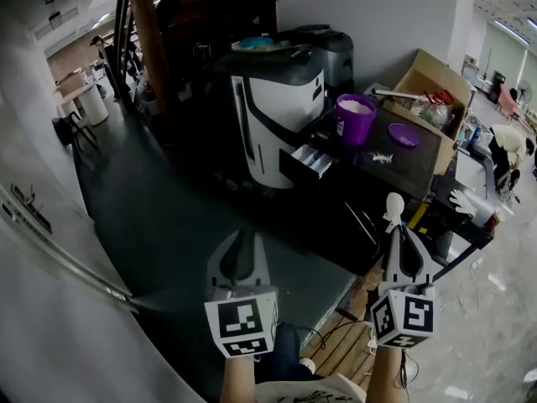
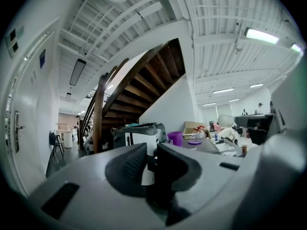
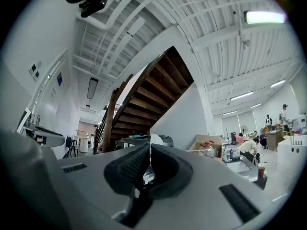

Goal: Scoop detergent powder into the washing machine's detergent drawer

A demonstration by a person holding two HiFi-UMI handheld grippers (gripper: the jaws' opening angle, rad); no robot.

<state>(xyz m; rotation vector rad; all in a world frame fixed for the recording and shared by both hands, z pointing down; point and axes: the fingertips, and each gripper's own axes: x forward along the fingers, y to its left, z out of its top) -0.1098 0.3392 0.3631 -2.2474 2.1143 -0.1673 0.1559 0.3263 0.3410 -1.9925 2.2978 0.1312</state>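
Black tabletop [image 1: 336, 218] fills the middle of the head view, and on it, up at twelve o'clock, stands the small white-and-grey washing machine [image 1: 281, 112]. Its detergent drawer [image 1: 309, 161] is pulled out at the machine's four o'clock, with pale compartments showing. Just right of that, at one o'clock on the table, is the purple tub [image 1: 356, 117], lid off and white powder inside. The purple lid [image 1: 404, 134] lies flat past it at three o'clock from the tub, and an open cardboard box [image 1: 432, 78] sits on the far right corner.

Down at five o'clock, the right gripper [image 1: 401, 235] is clamped on a white spoon [image 1: 393, 206]. The bowl pokes up past the jaws, short of the table edge and well apart from the tub. Over at six o'clock, the left gripper [image 1: 243, 240] hangs above the dark floor [image 1: 143, 200]. Its jaws are only a sliver apart, with nothing between them.

Round the room, a brown wooden staircase [image 2: 144, 80] climbs behind the machine. There is a white wall [image 1: 369, 15] at twelve, and a ribbed white ceiling [image 2: 216, 13] with strip lights overhead.
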